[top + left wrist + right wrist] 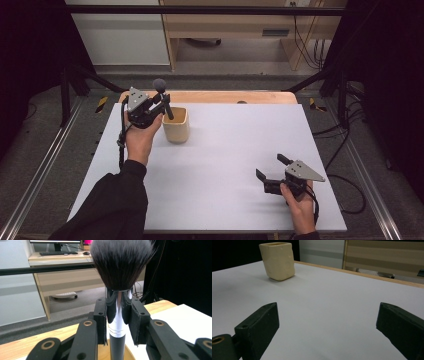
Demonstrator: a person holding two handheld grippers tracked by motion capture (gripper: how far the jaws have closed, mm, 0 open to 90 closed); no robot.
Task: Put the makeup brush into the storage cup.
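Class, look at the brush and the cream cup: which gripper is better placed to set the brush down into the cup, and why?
Left. The left gripper is shut on the brush, whose handle already reaches the cream cup. The right gripper is open, far across the table.

Makeup brush (pixel 117 315): dark fluffy bristles up, chrome ferrule, black handle; near upright, slightly tilted, lower end inside the cup (pixel 176 125). Cup: cream, squarish w/ rounded corners, open top, upright on white table (pixel 225 160), far left area.
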